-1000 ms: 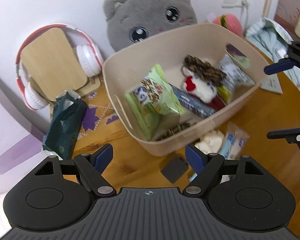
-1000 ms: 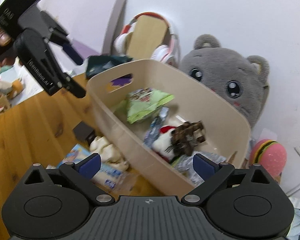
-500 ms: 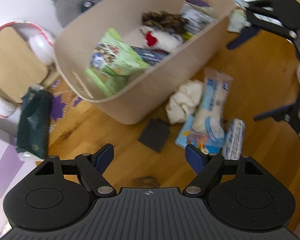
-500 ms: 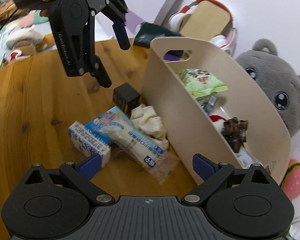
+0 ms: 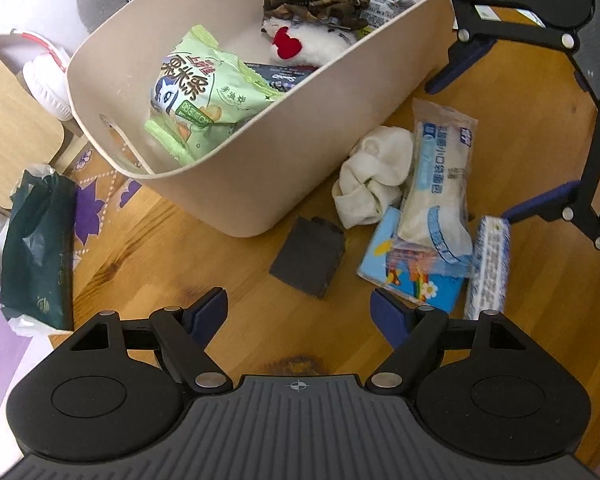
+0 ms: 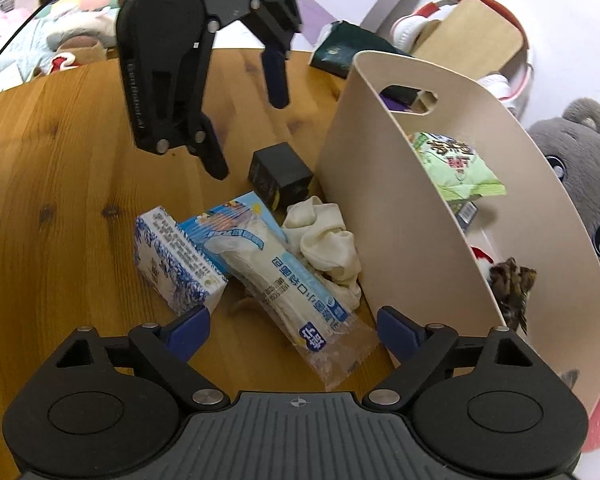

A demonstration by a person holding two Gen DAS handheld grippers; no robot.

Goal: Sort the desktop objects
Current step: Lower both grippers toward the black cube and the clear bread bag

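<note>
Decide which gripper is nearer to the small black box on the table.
Left. The left gripper hangs open just above the black box. The right gripper, also open, sits farther off, beyond the long white packet and cream cloth.

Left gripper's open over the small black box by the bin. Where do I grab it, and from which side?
Probably take the black box across its two free side faces, coming straight down with the left gripper. Its top is flat and it stands clear on the table; the bin wall and white cloth crowd its far corner, so keep the fingers off that side.
</note>
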